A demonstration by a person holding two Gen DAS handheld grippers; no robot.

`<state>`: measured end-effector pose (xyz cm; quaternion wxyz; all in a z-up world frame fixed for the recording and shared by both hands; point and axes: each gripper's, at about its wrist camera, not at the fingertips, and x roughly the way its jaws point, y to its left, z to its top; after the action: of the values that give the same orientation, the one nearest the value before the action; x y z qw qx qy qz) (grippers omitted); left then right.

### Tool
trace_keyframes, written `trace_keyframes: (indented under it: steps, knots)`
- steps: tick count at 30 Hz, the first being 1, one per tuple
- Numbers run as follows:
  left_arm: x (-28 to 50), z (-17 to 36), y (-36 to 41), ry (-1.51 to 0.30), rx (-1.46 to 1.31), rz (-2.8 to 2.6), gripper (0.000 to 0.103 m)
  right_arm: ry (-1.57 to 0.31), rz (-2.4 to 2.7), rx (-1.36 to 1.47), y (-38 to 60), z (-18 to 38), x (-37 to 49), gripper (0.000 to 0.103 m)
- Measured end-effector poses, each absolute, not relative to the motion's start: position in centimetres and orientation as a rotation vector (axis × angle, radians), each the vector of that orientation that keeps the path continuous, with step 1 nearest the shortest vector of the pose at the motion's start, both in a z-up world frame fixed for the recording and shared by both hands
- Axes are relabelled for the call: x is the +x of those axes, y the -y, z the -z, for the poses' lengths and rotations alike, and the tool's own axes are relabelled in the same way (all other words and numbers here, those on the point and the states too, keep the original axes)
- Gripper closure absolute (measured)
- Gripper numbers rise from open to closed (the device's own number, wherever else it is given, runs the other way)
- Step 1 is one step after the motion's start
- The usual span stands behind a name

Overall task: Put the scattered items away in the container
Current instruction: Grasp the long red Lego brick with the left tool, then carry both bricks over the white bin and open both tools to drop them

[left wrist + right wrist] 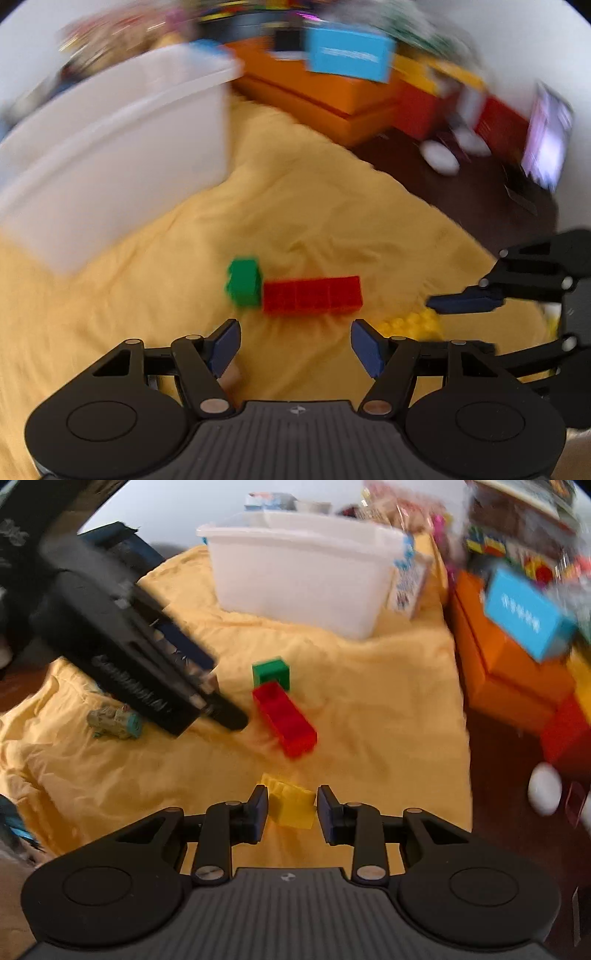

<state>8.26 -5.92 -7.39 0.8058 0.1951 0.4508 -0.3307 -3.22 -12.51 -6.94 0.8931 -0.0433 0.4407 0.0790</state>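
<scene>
A translucent yellow brick (291,805) sits between the spread right gripper (291,808) fingers; contact unclear. The left gripper (295,347) is spread, empty; red brick (312,294) and green brick (243,282) ahead, blurred.

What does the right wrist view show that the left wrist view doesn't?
Only the right wrist view shows the small grey-green toy and the yellow block's full shape between the open right gripper. Only the left wrist view shows the open left gripper from behind. Both share the green block, red block, white container and yellow cloth.
</scene>
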Motion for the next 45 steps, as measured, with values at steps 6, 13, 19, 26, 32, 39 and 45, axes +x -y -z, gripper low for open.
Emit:
trace_keyframes:
  steps: [6, 13, 19, 26, 32, 39, 45]
  knots:
    - [11.5, 7.2, 8.5, -0.951, 0.627, 0.961, 0.033, -0.963, -0.15, 0.012, 13.2, 7.6, -4.8, 0.07]
    - [12.6, 9.7, 11.0, -0.986, 0.803, 1.166, 0.054, -0.934, -0.101, 0.068, 13.9, 6.6, -4.9, 0.064]
    - [12.5, 10.2, 9.6, -1.037, 0.749, 1.101, 0.067, -0.932, -0.094, 0.077, 13.4, 6.8, -4.8, 0.064]
    - [10.5, 9.0, 5.2, -1.183, 0.453, 0.911, 0.071, -0.91, -0.1, 0.094, 13.7, 6.5, -5.2, 0.063]
    - [4.4, 9.0, 2.1, -1.209, 0.243, 0.776, 0.071, -0.893, -0.125, 0.103, 13.6, 6.5, -5.5, 0.06]
    - [3.3, 10.3, 0.6, -1.171, 0.138, 0.632, 0.061, -0.883, -0.164, 0.076, 12.6, 6.4, -5.3, 0.06]
    - [1.1, 8.7, 1.0, -0.948, 0.504, 0.465, 0.061, -0.877, -0.179, 0.044, 12.0, 6.2, -5.2, 0.059]
